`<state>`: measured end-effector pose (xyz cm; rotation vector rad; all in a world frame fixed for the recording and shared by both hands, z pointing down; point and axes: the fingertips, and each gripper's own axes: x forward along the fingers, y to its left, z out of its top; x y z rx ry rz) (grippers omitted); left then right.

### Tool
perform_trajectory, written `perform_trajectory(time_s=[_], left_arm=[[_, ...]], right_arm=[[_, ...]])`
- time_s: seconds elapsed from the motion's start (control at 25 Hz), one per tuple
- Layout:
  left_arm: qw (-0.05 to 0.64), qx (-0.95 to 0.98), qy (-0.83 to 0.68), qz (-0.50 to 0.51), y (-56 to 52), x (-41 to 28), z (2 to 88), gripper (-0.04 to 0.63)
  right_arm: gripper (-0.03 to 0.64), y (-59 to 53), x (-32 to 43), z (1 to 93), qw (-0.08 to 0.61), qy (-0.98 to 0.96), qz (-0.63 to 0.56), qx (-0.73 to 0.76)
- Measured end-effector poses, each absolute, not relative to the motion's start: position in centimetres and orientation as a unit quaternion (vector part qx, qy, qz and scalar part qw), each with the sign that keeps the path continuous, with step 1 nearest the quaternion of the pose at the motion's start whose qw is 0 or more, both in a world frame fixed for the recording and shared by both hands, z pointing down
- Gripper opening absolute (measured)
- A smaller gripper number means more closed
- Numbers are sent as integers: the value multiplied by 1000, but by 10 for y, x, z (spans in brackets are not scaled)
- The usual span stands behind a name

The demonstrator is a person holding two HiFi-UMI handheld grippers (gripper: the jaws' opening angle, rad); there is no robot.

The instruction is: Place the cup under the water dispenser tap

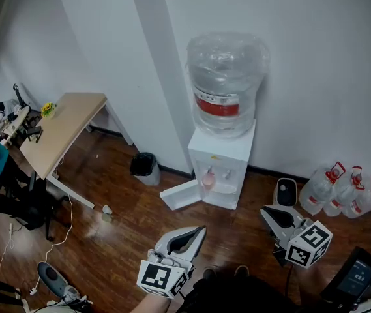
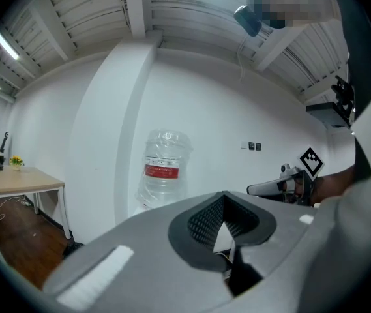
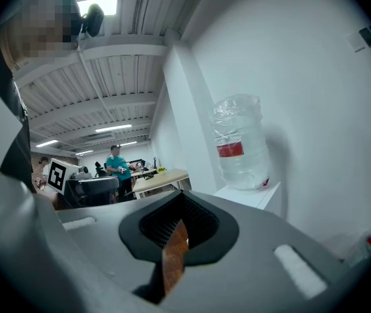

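Note:
A white water dispenser (image 1: 227, 158) stands against the wall with a big clear bottle (image 1: 226, 83) on top. A small pink cup (image 1: 208, 180) sits in its alcove, below the taps. My left gripper (image 1: 200, 229) is well short of the dispenser, low in the head view, shut and empty. My right gripper (image 1: 265, 210) is to its right, jaws together with nothing between them. In the left gripper view the bottle (image 2: 164, 165) shows beyond the shut left gripper (image 2: 224, 230). In the right gripper view the bottle (image 3: 239, 145) shows past the right gripper (image 3: 178, 227).
A white panel (image 1: 182, 194) lies open at the dispenser's foot. A black bin (image 1: 145, 165) stands to its left and a wooden table (image 1: 64, 126) further left. Several water jugs (image 1: 341, 191) stand against the wall at right, with a small white device (image 1: 285, 192) nearby.

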<state>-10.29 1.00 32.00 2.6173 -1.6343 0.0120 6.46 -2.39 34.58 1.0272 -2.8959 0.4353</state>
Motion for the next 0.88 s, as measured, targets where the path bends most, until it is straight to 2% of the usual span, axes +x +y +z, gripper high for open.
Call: perform_trajectory(time_s=[0.88], left_arm=[[28, 843, -537, 10, 9, -105, 321, 316]], right_arm=[[0, -24, 65, 346, 23, -933, 136, 333]])
